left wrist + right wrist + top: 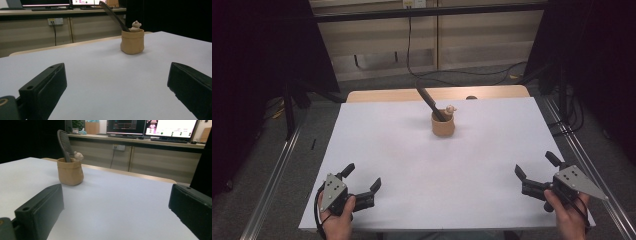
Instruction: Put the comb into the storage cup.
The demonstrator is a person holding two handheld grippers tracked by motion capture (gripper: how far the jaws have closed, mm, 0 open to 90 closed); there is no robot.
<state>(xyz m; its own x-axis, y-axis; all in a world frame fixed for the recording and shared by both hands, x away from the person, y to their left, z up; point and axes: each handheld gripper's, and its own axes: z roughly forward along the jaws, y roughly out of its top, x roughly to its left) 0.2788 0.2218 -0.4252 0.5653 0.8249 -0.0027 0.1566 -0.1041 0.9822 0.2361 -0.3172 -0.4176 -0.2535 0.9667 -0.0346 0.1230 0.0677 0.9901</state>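
Left tool [363, 178] and right tool [533, 167] gape; soft tan pot [443, 125] holds dark spatula [430, 102].

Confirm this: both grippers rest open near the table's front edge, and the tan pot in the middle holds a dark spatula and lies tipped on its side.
Not quite. The pot stands upright, as the left gripper view shows; the spatula leans out of it. The left gripper and right gripper are open near the front edge.

we look along the left gripper [117, 85], its two black jaws spread wide and low over the white table [105, 75]. well ahead stands a tan pot [132, 41], upright, with a dark utensil [113, 15] leaning out to the left and a small pale figure [135, 26] at its rim. monitors [67, 2] glow beyond.
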